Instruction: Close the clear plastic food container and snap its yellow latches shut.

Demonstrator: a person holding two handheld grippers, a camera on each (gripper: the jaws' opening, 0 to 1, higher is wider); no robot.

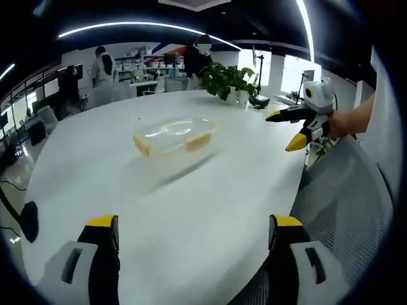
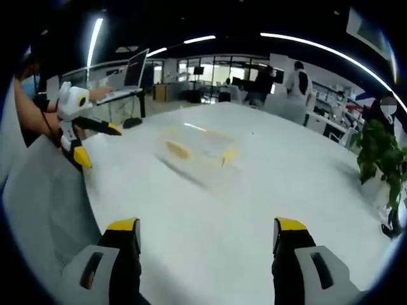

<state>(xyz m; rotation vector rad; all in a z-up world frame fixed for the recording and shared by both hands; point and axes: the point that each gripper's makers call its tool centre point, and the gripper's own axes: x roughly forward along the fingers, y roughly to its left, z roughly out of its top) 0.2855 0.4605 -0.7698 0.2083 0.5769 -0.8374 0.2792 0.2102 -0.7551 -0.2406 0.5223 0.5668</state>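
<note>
A: On the white desk (image 1: 191, 210), item one: the clear plastic food container (image 1: 173, 135), lying alone near the middle, with yellow latches (image 1: 198, 141) on its sides. The right gripper view lists it too (image 2: 198, 149), blurred; whether the lid is seated cannot be told.

B: Hand-held grippers?

A: Left hand-held gripper (image 1: 194, 232): jaws spread wide, yellow-tipped, nothing between them, well short of the container. It appears in the right gripper view (image 2: 89, 143) at the desk's edge, held by a hand (image 2: 54, 121). Right hand-held gripper (image 2: 206, 235): likewise wide open and empty, well apart from the container. In the left gripper view it enters from the right (image 1: 289, 127), above the desk's rim, jaws parted.

B: Surroundings?

A: One potted plant (image 1: 227, 79) at the far edge of the desk, beyond the container. One grey mesh chair (image 1: 346, 197) beside the near edge. One open laptop (image 2: 127, 79) on another surface behind. Several people (image 1: 102, 67) standing among office shelves in the background.

B: Obstructions?

A: Bare desk surface lies between each hand-held gripper and the container.
</note>
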